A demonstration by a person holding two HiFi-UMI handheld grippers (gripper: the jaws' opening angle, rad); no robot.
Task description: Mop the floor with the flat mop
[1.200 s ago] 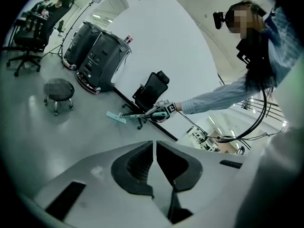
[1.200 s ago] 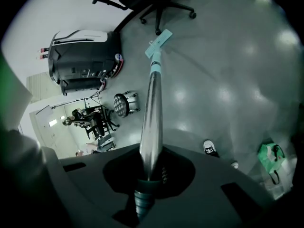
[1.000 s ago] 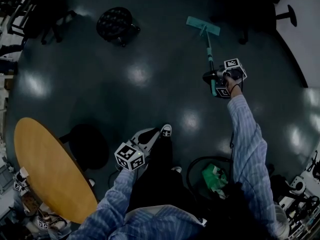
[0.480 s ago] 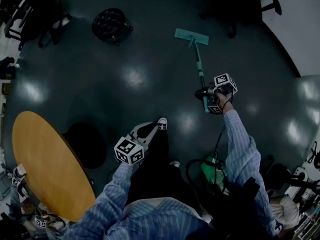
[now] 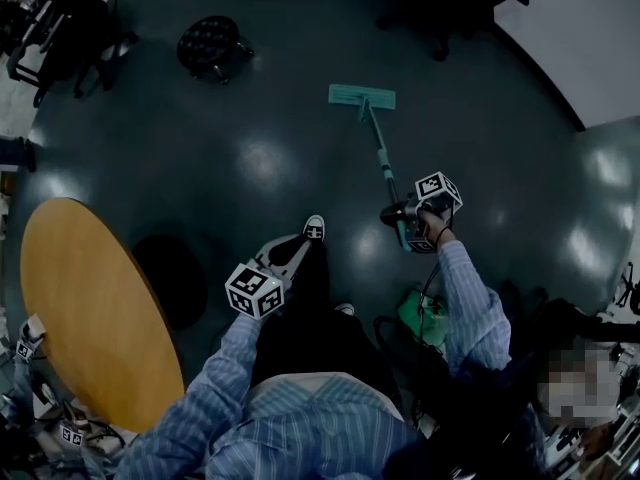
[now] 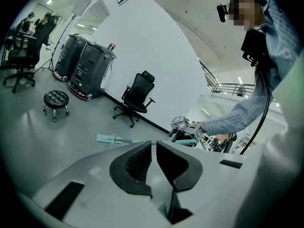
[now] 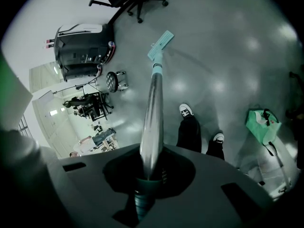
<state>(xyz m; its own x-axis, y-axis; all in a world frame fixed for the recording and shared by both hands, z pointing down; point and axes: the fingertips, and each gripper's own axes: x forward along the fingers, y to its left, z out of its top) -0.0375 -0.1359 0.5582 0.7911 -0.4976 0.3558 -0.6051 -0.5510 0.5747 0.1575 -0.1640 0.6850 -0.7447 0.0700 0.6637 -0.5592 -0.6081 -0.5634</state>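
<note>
The flat mop lies with its teal head (image 5: pixel 362 96) flat on the dark floor ahead of me. Its handle (image 5: pixel 380 158) slants back to my right gripper (image 5: pixel 398 216), which is shut on the handle near its teal grip. In the right gripper view the silver handle (image 7: pixel 152 113) runs from the jaws out to the mop head (image 7: pixel 160 45). My left gripper (image 5: pixel 283 263) hangs low by my left leg, above a white shoe (image 5: pixel 313 230), jaws together with nothing between them. From the left gripper view the mop head (image 6: pixel 110 138) and right gripper (image 6: pixel 186 127) show beyond its pads (image 6: pixel 137 163).
A round wooden table (image 5: pixel 90 318) stands at my left. A black stool (image 5: pixel 208 40) and office chairs (image 5: pixel 60 18) are at the far left, another chair (image 6: pixel 140 96) by the white wall. A green bag (image 5: pixel 420 318) and cables lie by my right foot.
The right gripper has drawn back toward my body, pulling the mop head nearer and to the left across the floor. The left gripper has stayed by my leg.
</note>
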